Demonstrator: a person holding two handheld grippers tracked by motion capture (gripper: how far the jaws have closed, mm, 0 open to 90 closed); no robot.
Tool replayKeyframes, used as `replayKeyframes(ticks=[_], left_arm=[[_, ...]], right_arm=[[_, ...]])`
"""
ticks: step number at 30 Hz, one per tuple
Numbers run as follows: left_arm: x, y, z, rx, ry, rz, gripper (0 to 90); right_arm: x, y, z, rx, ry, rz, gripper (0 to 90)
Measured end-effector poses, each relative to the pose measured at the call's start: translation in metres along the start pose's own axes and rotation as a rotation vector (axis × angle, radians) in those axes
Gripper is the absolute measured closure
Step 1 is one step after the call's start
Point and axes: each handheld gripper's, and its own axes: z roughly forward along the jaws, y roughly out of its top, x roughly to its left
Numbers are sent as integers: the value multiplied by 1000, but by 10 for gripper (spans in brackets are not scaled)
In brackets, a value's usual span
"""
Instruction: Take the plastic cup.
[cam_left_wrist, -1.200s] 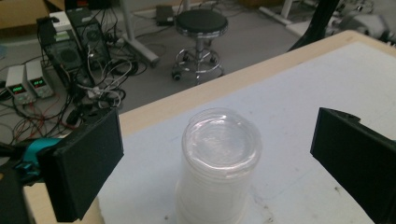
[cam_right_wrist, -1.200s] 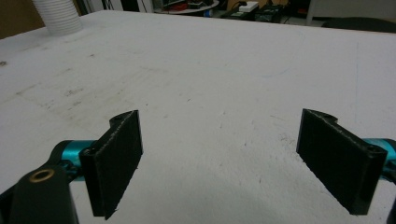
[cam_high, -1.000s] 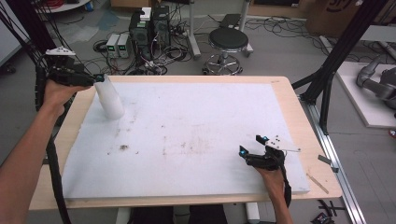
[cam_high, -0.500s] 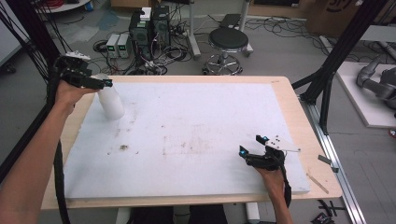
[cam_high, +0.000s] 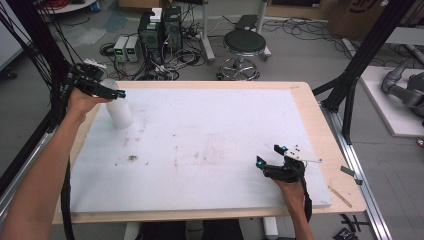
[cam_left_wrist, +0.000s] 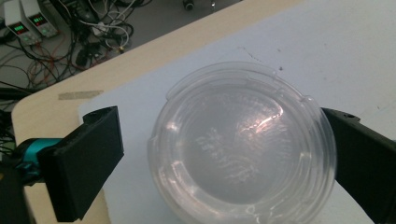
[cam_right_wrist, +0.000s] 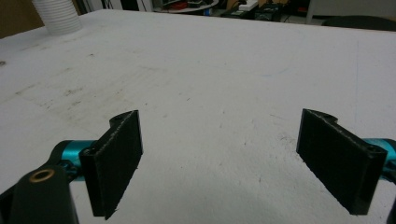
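A stack of translucent white plastic cups stands on the white mat at the table's far left. My left gripper hovers right over its top, jaws pointing down. In the left gripper view the round cup sits between the two spread jaws; the left jaw stands clear of it, the right jaw is at its rim. The left gripper is open. My right gripper rests low at the mat's front right, open with nothing between its jaws. Far off in the right gripper view is the cup stack.
The mat covers most of the wooden table. A small stick and a grey scrap lie on the bare wood at front right. Black frame posts stand beside the table. A stool and electronics sit on the floor beyond.
My left gripper has moved right and down from beside the table's corner to over the cup stack. The right gripper has stayed put.
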Motion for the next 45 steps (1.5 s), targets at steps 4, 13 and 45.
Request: replayKeyframes(ticks=[4, 13, 45], left_arm=[[0, 0, 2, 3, -25, -6, 157], [2, -1, 3, 39, -18, -36, 165], [1, -3, 4, 39, -31, -56, 340]], right_arm=[[0, 0, 0, 3, 0, 3, 142], [0, 0, 0, 6, -1, 5, 142], [0, 0, 0, 6, -8, 8, 142]])
